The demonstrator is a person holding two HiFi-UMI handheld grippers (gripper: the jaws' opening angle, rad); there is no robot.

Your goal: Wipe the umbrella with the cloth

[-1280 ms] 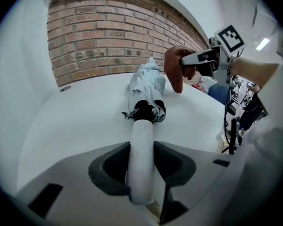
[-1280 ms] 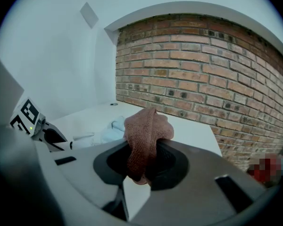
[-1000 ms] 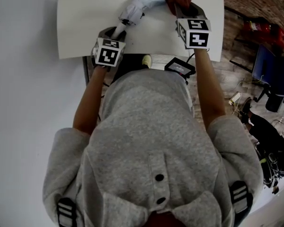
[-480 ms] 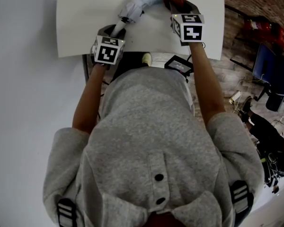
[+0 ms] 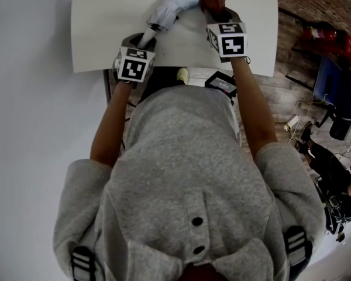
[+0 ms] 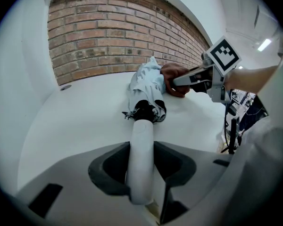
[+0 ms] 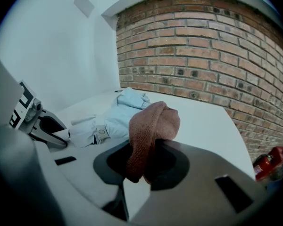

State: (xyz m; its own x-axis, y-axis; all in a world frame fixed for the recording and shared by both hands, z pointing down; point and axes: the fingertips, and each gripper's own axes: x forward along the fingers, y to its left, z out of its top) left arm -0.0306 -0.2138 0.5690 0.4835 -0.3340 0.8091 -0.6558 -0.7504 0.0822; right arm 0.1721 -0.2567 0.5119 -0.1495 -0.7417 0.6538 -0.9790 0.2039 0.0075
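Note:
A folded pale-blue umbrella [image 5: 174, 0] lies on the white table [image 5: 105, 28], its white handle [image 6: 140, 159] pointing toward me. My left gripper [image 5: 141, 40] is shut on that handle. My right gripper [image 5: 217, 9] is shut on a reddish-brown cloth [image 7: 151, 131], which hangs out over its jaws. In the left gripper view the cloth [image 6: 174, 79] presses against the right side of the umbrella's canopy [image 6: 146, 81]. From the right gripper view the umbrella [image 7: 115, 117] lies just left of the cloth, with the left gripper [image 7: 52, 128] at its handle end.
A brick wall [image 6: 118, 36] rises behind the table's far edge. Right of the table, the floor holds a red extinguisher [image 5: 324, 37], cables and dark gear [image 5: 333, 110]. A small black device [image 5: 221, 82] sits below the table's near edge.
My right gripper has moved left and a little farther away with the cloth, closing onto the umbrella's canopy. The left gripper and handle have stayed put.

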